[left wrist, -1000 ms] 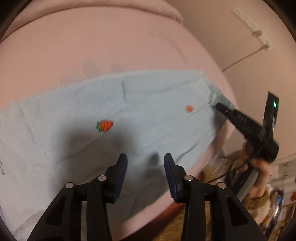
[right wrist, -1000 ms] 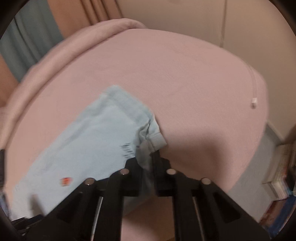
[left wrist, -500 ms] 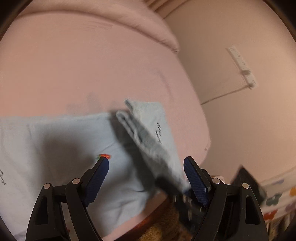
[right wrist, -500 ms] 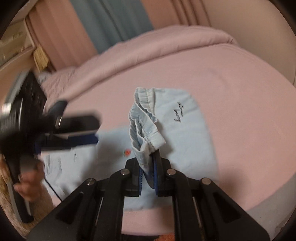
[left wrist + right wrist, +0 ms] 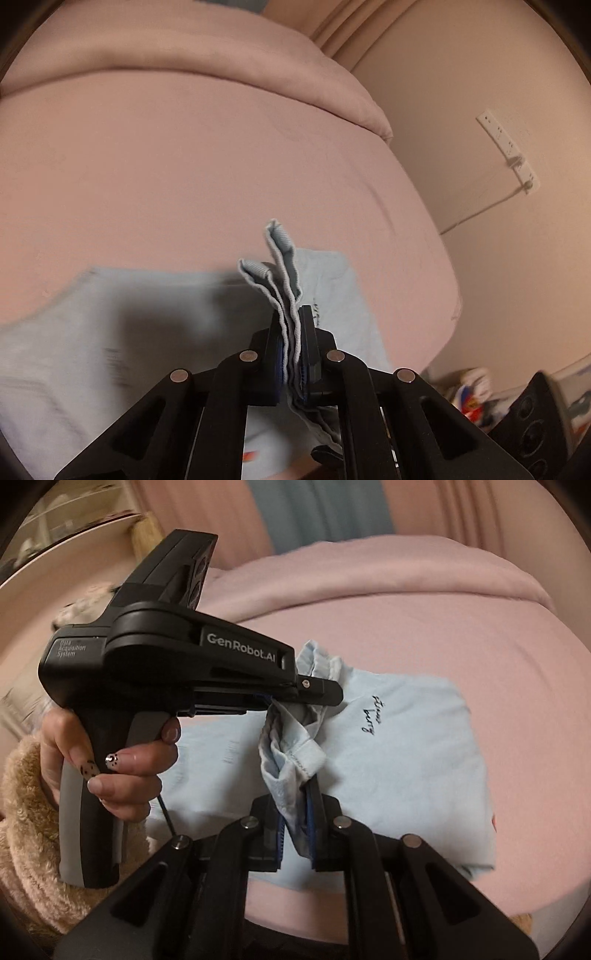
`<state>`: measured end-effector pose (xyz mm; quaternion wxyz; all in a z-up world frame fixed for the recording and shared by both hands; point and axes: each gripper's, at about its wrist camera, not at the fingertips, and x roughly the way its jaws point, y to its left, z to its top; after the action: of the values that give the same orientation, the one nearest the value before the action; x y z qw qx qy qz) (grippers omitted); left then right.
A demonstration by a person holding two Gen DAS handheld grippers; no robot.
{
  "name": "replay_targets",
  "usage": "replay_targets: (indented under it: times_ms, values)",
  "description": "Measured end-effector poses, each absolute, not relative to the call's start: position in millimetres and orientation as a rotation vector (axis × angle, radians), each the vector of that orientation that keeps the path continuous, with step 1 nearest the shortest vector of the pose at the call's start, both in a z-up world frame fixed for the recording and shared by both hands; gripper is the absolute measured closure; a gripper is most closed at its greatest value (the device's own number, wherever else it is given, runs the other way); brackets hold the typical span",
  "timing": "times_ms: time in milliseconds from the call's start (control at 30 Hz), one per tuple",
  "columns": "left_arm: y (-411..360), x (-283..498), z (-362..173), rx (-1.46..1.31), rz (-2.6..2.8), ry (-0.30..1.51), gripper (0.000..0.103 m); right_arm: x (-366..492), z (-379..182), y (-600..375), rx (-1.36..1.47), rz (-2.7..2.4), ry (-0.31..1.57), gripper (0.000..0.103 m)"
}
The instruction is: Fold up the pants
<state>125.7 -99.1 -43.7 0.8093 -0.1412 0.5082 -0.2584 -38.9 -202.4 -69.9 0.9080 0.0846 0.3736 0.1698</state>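
Pants (image 5: 399, 746) waistband in both clamped grippers, left gripper (image 5: 291, 347) and right gripper (image 5: 295, 823).

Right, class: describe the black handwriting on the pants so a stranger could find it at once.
Start at the pink bed, then find the pale blue pants lying on it. The black handwriting sits on the flat top layer, just right of the bunched waistband that the left claw and right claw pinch. It is the only dark scribble there.
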Motion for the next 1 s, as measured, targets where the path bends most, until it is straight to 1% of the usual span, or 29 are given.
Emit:
replay_targets:
  times_ms: [100, 167, 233, 267, 300, 333, 367, 400, 433, 467, 500, 633, 700, 767, 800, 833, 867, 900, 1000]
  values:
    - [-78.6, 129.6, -67.7, -0.228, -0.504, 1.113, 0.099, -27.9, -83.0, -172.1, 0.136, 0.386, 0.806, 0.090]
    - [-70.2, 135.5, -96.4, -0.180, -0.447, 1.196, 0.098, -14.7, -100.4, -162.4, 0.139, 0.392, 0.859, 0.088]
    - [-63.7, 135.0, -114.9, -0.199, -0.420, 1.271, 0.088, -0.5, -127.2, -158.0, 0.156, 0.373, 0.984, 0.083]
    - [-59.5, 131.8, -115.7, -0.225, -0.422, 1.270, 0.085, 3.3, -137.6, -159.1, 0.166, 0.361, 1.044, 0.082]
    - [-57.4, 128.3, -114.5, -0.241, -0.430, 1.262, 0.076, 4.7, -141.2, -162.4, 0.170, 0.355, 1.065, 0.080]
    - [-53.5, 123.8, -111.6, -0.255, -0.442, 1.251, 0.058, 1.5, -139.7, -166.0, 0.174, 0.361, 1.061, 0.075]
    - [-49.9, 117.4, -106.8, -0.274, -0.457, 1.235, 0.048, -2.5, -134.4, -172.0, 0.186, 0.373, 1.055, 0.070]
    - [-48.0, 113.1, -103.1, -0.284, -0.461, 1.223, 0.037, -7.2, -126.7, -180.5, 0.208, 0.378, 1.047, 0.054]
    - [-46.7, 108.3, -98.5, -0.293, -0.464, 1.206, 0.036, -11.5, -119.8, -187.9, 0.225, 0.367, 1.033, 0.037]
    - [-44.6, 102.9, -95.4, -0.305, -0.467, 1.194, 0.036, -13.8, -109.1, -200.2, 0.246, 0.346, 1.006, 0.032]
    - [-42.4, 99.0, -94.6, -0.317, -0.467, 1.194, 0.036, -19.3, -98.1, -213.7, 0.261, 0.324, 0.975, 0.031]
    - [-42.8, 78.8, -108.8, -0.371, -0.483, 1.258, 0.036, -20.6, -77.9, -252.2, 0.289, 0.196, 0.899, 0.032]
    - [-40.1, 74.7, -119.4, -0.381, -0.467, 1.284, 0.036, -18.5, -85.8, -272.7, 0.285, 0.092, 0.914, 0.032]
    - [-40.6, 65.2, -126.4, -0.358, -0.392, 1.245, 0.042, -4.7, -98.9, -278.1, 0.275, 0.022, 0.954, 0.040]
    - [-43.8, 64.1, -123.9, -0.333, -0.363, 1.230, 0.050, -3.5, -106.9, -282.2, 0.260, 0.001, 0.979, 0.047]
    - [-46.2, 60.6, -121.9, -0.292, -0.335, 1.216, 0.054, -5.4, -116.1, -279.5, 0.246, -0.022, 1.012, 0.051]
    - [-46.9, 59.1, -121.5, -0.278, -0.325, 1.212, 0.055, -5.1, -126.1, -278.1, 0.234, -0.040, 1.039, 0.052]
    - [-46.7, 57.1, -121.5, -0.273, -0.319, 1.210, 0.055, -6.8, -130.3, -277.5, 0.221, -0.047, 1.027, 0.055]
    - [-45.6, 53.7, -120.0, -0.262, -0.312, 1.208, 0.055, -8.9, -127.6, -274.4, 0.170, -0.054, 1.008, 0.055]
